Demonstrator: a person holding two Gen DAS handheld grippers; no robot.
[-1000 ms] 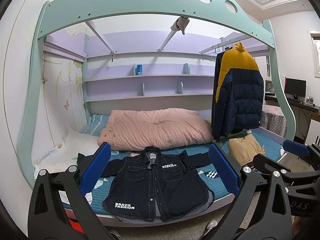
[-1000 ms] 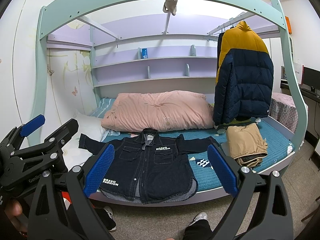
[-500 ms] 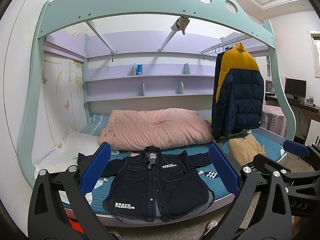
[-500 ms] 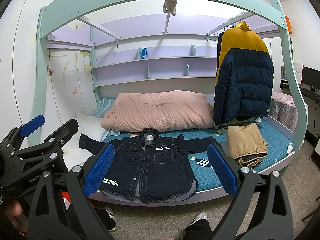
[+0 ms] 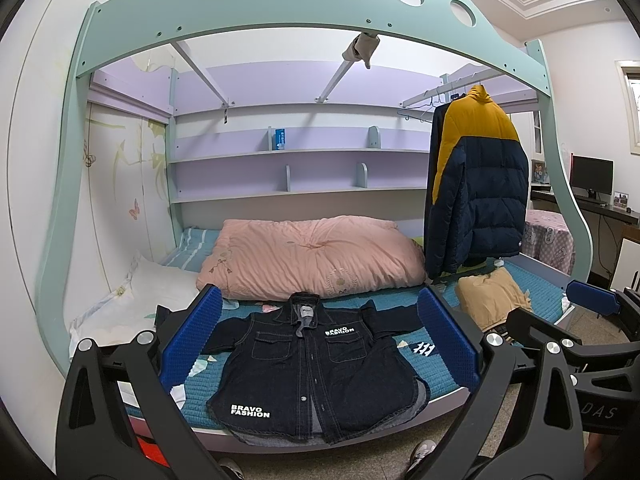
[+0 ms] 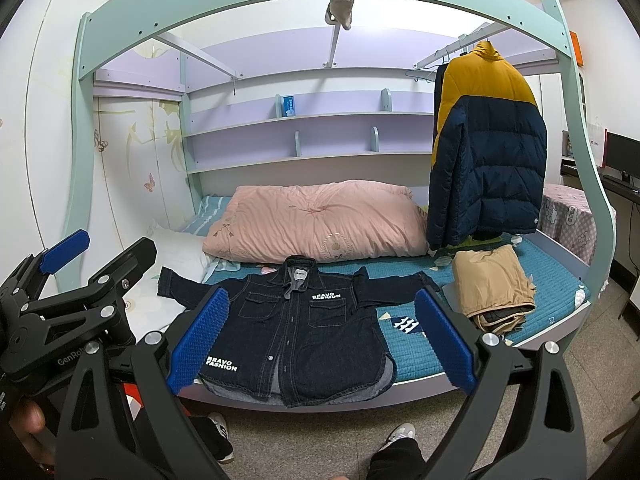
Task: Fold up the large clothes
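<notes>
While dark denim button-front jacket [image 5: 316, 368] lies spread flat mid-frame on teal quilted bed [image 5: 436, 372] for folding, left hand-held gripper [image 5: 320, 344] and right hand-held gripper [image 6: 322, 340] hover agape, empty, well short.

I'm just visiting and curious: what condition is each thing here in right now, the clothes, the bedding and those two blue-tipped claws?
Denim jacket: spread flat on the bed, front up, sleeves out, unfolded.
Tan garment: folded, lying on the bed.
Puffer coat: hanging from the rail.
Pink quilt: bunched at the back of the bed.
Left gripper: open, empty, short of the jacket.
Right gripper: open, empty.
</notes>
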